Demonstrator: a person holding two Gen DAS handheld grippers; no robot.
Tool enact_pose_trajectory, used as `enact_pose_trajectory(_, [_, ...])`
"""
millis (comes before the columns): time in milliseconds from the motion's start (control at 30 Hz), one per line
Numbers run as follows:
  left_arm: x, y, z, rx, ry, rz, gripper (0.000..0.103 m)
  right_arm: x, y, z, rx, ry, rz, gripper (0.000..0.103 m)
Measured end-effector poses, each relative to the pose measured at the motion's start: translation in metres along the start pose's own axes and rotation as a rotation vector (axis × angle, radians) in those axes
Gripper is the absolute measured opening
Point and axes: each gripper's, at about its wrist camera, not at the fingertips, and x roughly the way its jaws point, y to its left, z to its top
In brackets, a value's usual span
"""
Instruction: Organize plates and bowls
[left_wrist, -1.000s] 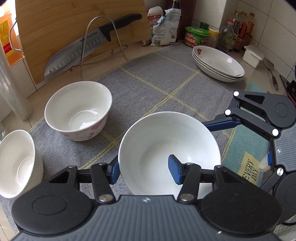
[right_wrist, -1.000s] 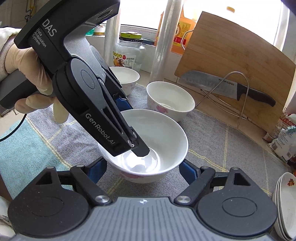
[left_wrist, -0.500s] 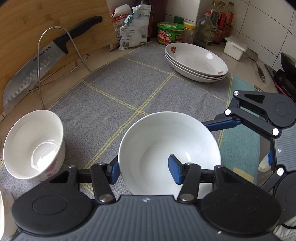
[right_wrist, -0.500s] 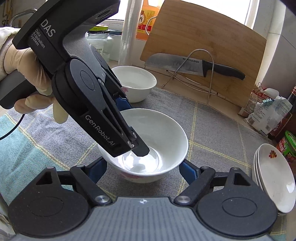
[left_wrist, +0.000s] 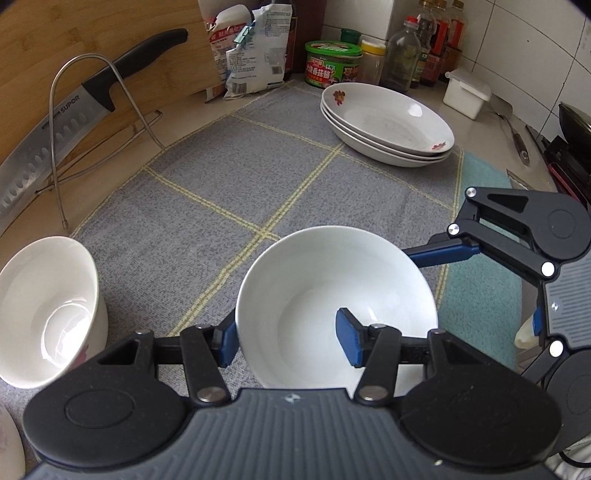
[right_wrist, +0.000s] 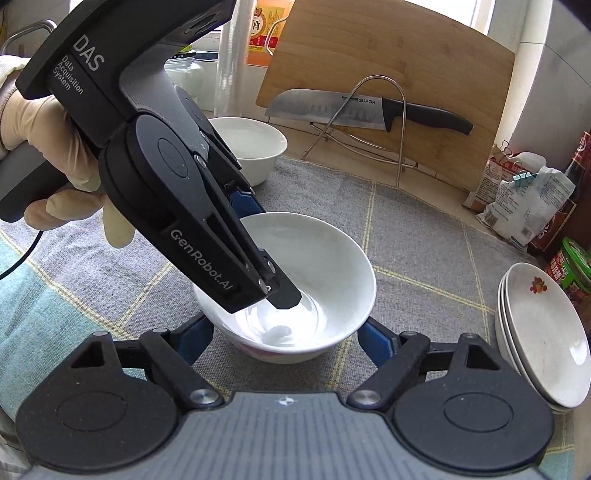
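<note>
Your left gripper (left_wrist: 290, 341) is pinching the white bowl's (left_wrist: 332, 280) rim, and your right gripper (right_wrist: 286, 341) is cupping its sides. You are nearing the plate stack (left_wrist: 388, 123), so keep it level.

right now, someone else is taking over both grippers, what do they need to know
Left gripper: shut on the wall of the plain white ceramic bowl, one finger inside, one outside.
Right gripper: its blue pads flank the same bowl from outside; contact is unclear.
Another white bowl stands on the grey checked cloth on the left of the left wrist view.
Three shallow white plates are already stacked at the cloth's far corner.
Left to do: place the held bowl and gather the bowls together.
</note>
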Motion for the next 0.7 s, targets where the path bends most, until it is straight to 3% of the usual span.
enact_pose_trajectory(167, [0.001, -0.001, 0.0, -0.006, -0.008, -0.002, 0.053, 0.002, -0.002, 0.001, 0.008, 0.002, 0.005, 0.088])
enact_pose_trajectory(300, [-0.001, -0.003, -0.001, -0.002, -0.024, -0.019, 0.07, 0.003, -0.002, 0.001, 0.005, 0.002, 0.007, 0.09])
enact_pose_trajectory(333, [-0.002, -0.004, -0.001, -0.003, -0.034, -0.014, 0.08, 0.002, -0.002, 0.001, 0.009, 0.0, 0.009, 0.096])
enact_pose_trajectory(433, [-0.008, -0.005, -0.001, -0.005, -0.072, 0.001, 0.092, -0.001, -0.003, -0.001, 0.016, -0.018, 0.007, 0.103])
enact_pose_trajectory(700, [-0.028, -0.003, -0.01, -0.066, -0.146, 0.043, 0.095, -0.007, -0.003, 0.0, 0.016, -0.028, 0.015, 0.103])
